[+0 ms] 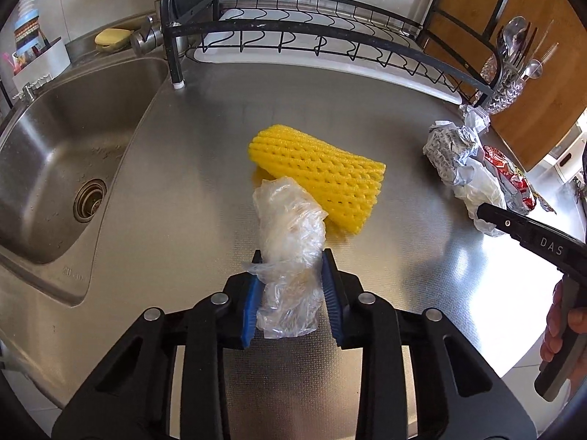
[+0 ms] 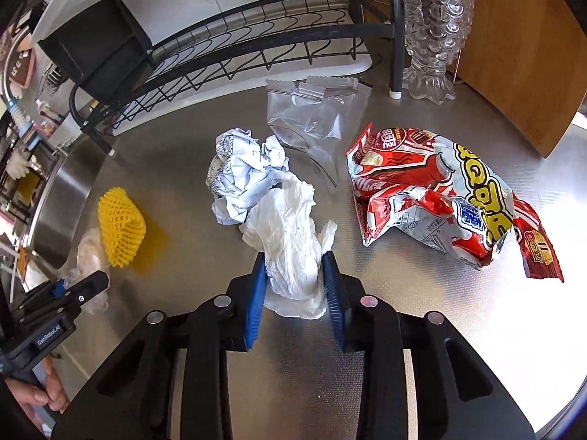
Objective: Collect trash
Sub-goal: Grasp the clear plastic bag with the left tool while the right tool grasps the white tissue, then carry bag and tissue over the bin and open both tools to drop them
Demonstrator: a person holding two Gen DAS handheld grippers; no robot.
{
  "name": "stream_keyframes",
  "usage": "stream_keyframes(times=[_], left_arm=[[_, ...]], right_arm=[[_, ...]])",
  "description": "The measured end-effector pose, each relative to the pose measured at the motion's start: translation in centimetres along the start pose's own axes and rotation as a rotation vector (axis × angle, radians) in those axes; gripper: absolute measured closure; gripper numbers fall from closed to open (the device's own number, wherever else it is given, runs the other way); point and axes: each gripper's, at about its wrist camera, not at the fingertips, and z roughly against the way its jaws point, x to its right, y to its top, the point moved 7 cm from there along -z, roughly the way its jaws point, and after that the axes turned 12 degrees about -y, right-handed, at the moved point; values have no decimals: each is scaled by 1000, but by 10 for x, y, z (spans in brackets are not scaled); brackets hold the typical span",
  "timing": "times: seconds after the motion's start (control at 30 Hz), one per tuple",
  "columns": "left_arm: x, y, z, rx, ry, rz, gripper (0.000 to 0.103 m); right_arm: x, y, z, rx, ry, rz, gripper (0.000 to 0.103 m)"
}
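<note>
Gripping two pieces of trash at once, one per gripper, on the steel table (image 1: 176,198).
Left gripper (image 1: 292,275) jaws pinch the clear plastic wrap (image 1: 290,227) near the yellow foam net (image 1: 323,172); right gripper (image 2: 294,278) jaws clamp the white tissue (image 2: 290,238), left of the snack bag (image 2: 440,190), both low for lifting.

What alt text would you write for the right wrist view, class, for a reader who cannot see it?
The right tongs grip a crumpled white tissue on a steel counter. Beyond it lie crumpled paper, a clear bag and a red snack wrapper; a yellow foam net lies far left.
</note>
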Motion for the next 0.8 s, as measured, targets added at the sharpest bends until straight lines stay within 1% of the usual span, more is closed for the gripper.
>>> stream_keyframes(times=[0.17, 0.37, 0.5, 0.63, 0.8], left_arm=[[9, -10, 15, 7, -17, -23, 76], [16, -40, 46, 15, -37, -53, 76], [17, -71, 73, 18, -55, -65, 76], [21, -105, 96, 12, -72, -88, 76], [22, -151, 113, -16, -93, -101, 76]], right_arm=[[-4, -11, 16, 17, 12, -7, 75], [-16, -40, 48, 43, 16, -12, 75], [-24, -69, 71, 57, 10, -23, 75], [-32, -107, 95, 61, -3, -32, 75], [-40, -160, 111, 30, 5, -37, 75]])
